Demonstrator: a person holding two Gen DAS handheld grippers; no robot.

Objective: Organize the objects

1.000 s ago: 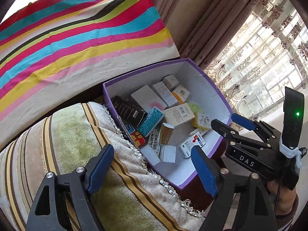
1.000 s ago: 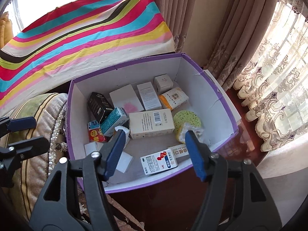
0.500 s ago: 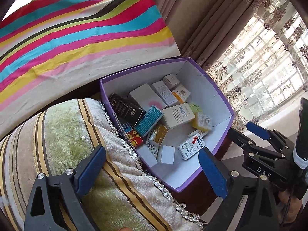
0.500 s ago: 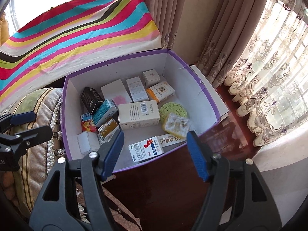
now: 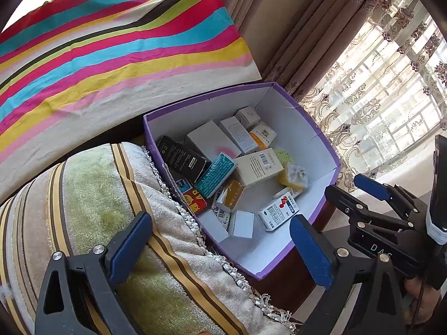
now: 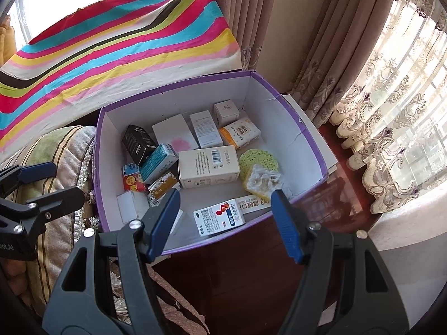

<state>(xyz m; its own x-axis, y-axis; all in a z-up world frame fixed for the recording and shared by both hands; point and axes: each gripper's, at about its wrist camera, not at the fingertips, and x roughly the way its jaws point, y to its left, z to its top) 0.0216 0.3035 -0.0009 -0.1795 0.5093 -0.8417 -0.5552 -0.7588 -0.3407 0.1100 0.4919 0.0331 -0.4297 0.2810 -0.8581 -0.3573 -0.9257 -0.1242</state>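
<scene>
Nearest the left wrist camera, the left gripper (image 5: 220,243) stands spread wide with nothing between its blue pads, poised over a green-and-cream striped cushion (image 5: 92,195) and the near corner of the box. The right gripper (image 6: 226,223) is likewise parted and empty, held above the near rim of the purple cardboard box (image 6: 315,150) and the dark wooden surface (image 6: 237,279) that the box sits on.

Inside the box lie the small packages: at the front a white carton with a red-and-blue mark (image 6: 219,217), behind it a large white carton with a barcode (image 6: 208,166), and to its right a yellow-green sponge (image 6: 258,162) (a crumpled clear wrap lies against it). A teal box (image 6: 157,162) and a black box (image 6: 138,142) sit toward the left wall. Beyond the box, a striped cloth (image 6: 117,53) slopes upward, with beige curtains (image 6: 307,42) further right.
</scene>
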